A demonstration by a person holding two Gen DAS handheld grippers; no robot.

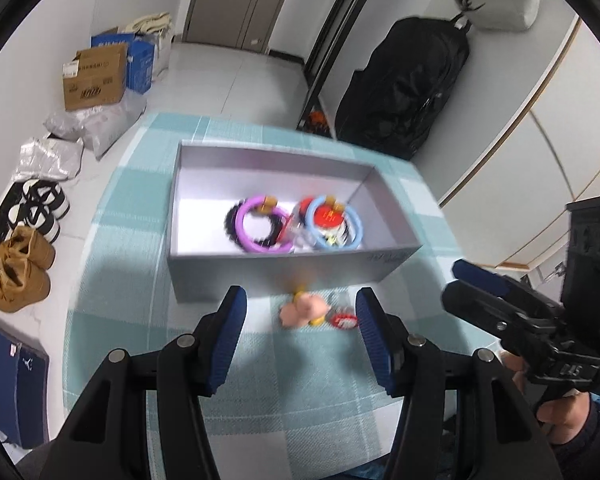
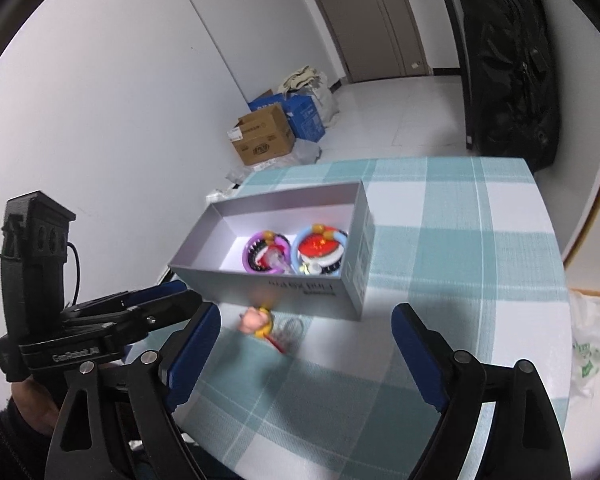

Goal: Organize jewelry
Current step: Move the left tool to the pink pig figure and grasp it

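While both tongs hang over the teal-and-white checked counter (image 1: 140, 288), I size up the last loose piece: a small pink soft-looking charm with a yellow bead, a red loop and a thin wire ring (image 1: 300, 311), lying on the cloth just in front of the grey open cardboard box (image 1: 204, 272). The left tongs (image 1: 300, 332) stand half open with nothing between them, the charm just ahead. The right tongs (image 2: 306, 354) gape wide and empty, the charm nearer their left pad. I judge the piece very light, the pink body squashy, the wire ring thin and apt to slip or bend. I would pinch the pink body gently, not the loops. Inside the box already lie a purple plastic bangle (image 1: 260, 226) and a light blue bangle (image 1: 332, 224) over red and black trinkets.
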